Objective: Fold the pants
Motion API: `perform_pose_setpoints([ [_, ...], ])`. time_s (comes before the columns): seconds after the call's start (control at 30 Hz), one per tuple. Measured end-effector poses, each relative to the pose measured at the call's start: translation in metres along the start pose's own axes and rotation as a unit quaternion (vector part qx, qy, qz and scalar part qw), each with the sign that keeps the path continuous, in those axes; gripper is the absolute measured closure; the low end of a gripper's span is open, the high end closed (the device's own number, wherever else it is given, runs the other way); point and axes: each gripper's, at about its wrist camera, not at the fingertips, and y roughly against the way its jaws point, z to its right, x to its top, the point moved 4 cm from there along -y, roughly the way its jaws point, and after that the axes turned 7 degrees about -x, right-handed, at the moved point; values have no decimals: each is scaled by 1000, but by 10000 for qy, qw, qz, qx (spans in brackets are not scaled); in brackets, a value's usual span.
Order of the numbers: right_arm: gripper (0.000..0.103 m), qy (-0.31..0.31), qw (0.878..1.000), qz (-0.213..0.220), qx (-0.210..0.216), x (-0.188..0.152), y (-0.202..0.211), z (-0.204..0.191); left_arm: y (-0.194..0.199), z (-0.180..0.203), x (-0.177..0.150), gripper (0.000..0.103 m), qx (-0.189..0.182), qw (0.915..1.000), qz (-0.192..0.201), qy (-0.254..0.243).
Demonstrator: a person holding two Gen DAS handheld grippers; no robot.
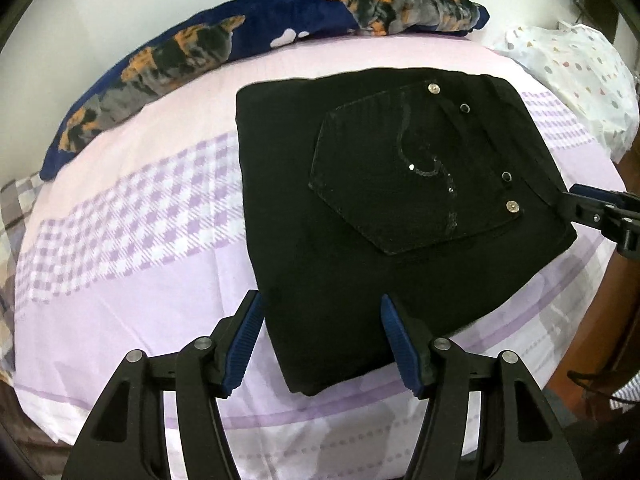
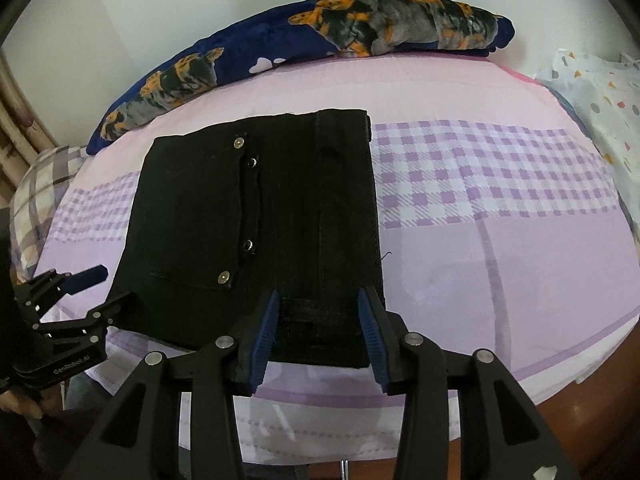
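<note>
Your left gripper has its blue-padded fingers spread wide apart, holding nothing, with the near corner of the pants lying between and just beyond the fingertips. Your right gripper is likewise spread apart and empty, its fingers straddling the near edge of the pants at the waistband end, where a belt loop sits between the two pads.

You can see the pants folded into a compact black rectangle lying flat on the bed. From your left gripper, the back pocket faces up ahead and to the right, with a sequin swirl and metal rivets on it. From your right gripper, the pocket with its rivets lies ahead and to the left, and the long side seam runs straight away from the fingers.

Your right gripper shows at the far right of the left camera, at the pants' edge; whether it touches the cloth cannot be told. Your left gripper shows at the lower left of the right camera, close beside the pants' corner.

Under the pants lies a lilac bed sheet with a checked purple band. Beyond the pants, along the far edge of the bed, lies a dark blue blanket with orange and grey patches. Off to the right sits a white pillow with coloured spots.
</note>
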Motion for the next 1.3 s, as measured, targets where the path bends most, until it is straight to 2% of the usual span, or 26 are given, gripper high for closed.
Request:
perform_pose_setpoints([
  [0.13,64,99,9999,47,-77,-2,0,-2,-4,-3,-2,42,-116,9998,-54,123],
  [0.33,64,54,10000,43,-42,-2,-1,-2,-3,-3,-4,41,-67,9999,-25,101],
  [0.5,64,-13,10000,45,7,-2,-1,0,-2,-9,-6,34,-135,9994,22,305],
  [0.8,64,-117,9998,86,98,-3,-1,4,0,-10,-9,30,-135,9990,101,416],
  [0.93,55,-169,9993,25,320,-1,-4,4,5,-13,-10,29,-211,9983,170,514],
  [1.17,53,-164,9992,-59,368,1,-6,4,21,-21,-9,29,-283,9978,268,529],
  [1.3,39,-142,9983,-193,533,3,-7,-1,25,-34,-2,29,-171,9978,277,585],
])
